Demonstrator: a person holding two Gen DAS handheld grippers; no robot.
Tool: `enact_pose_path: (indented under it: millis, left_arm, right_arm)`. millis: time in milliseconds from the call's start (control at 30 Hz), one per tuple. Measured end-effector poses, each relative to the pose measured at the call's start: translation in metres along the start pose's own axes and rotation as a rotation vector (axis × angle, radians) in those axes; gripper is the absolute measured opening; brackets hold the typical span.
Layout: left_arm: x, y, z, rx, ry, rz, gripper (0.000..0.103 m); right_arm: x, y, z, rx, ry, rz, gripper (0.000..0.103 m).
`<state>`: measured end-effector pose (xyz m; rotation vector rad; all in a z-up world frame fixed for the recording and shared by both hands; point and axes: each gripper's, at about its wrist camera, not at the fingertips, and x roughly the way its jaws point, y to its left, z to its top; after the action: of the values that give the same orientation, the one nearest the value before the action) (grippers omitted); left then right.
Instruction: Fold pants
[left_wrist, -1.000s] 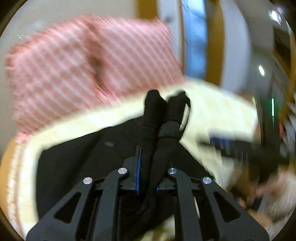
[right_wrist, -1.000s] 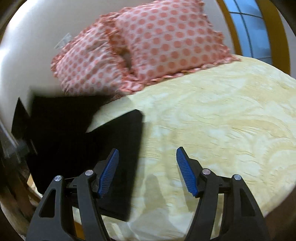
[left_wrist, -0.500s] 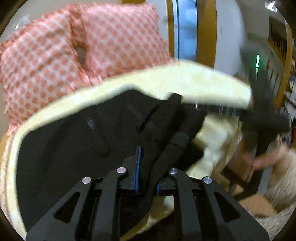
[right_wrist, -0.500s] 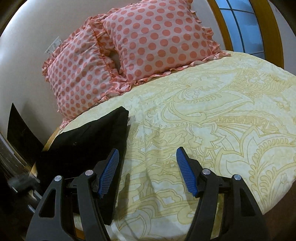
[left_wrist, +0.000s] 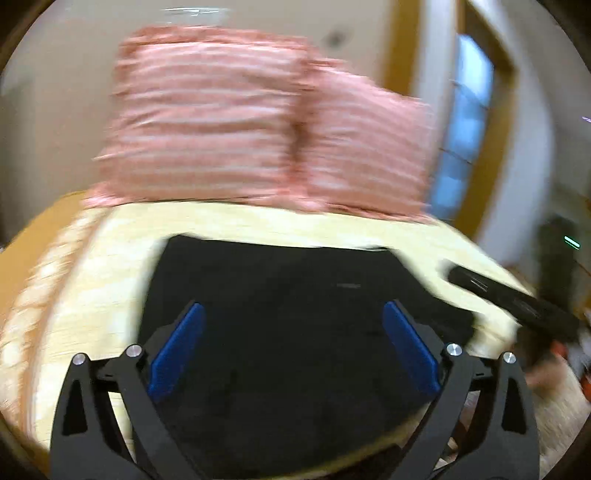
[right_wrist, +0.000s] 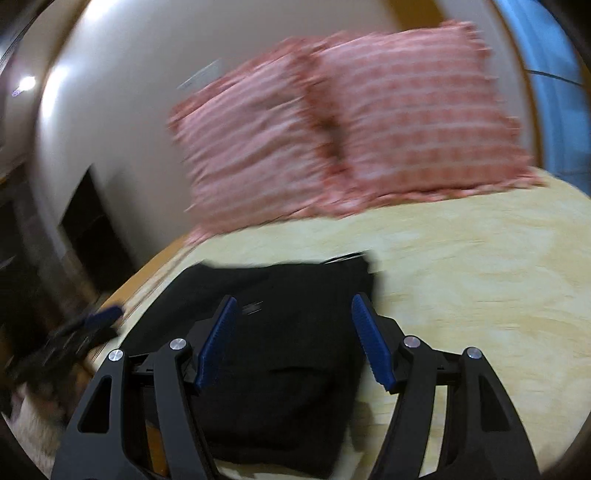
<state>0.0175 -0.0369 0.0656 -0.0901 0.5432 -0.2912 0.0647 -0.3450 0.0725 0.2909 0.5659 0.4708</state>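
— Lying folded near the bed's (right_wrist: 480, 280) left edge, black pants (left_wrist: 295, 332); a small mark blurs unreadably.
— Left gripper (left_wrist: 291, 343) and right gripper (right_wrist: 293, 339) both gape, holding nothing.

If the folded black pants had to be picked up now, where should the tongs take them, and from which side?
Probably the pants' right edge, approached from the bare bedspread: the stacked layers end there in a straight side, and the open right tongs already hover close.

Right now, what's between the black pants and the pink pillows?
Only a bare strip of yellow bedspread separates the pants from the pillows; both wrist views show it, though blurred.
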Motion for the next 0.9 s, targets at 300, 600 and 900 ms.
enact_pose_path:
  millis: [300, 600, 900]
  left_arm:
    - [0.018, 0.017, -0.048, 0.024, 0.119, 0.064, 0.099]
    - [0.01, 0.028, -0.06, 0.014, 0.045, -0.022, 0.101]
    - [0.009, 0.032, -0.062, 0.02, 0.022, -0.052, 0.101]
  right_arm:
    - [0.026, 0.004, -0.03, -0.013, 0.217, -0.017, 0.069]
    - [0.045, -0.062, 0.037, 0.228, 0.222, -0.057, 0.073]
    - [0.097, -0.077, 0.039, 0.231, 0.344, -0.077, 0.065]
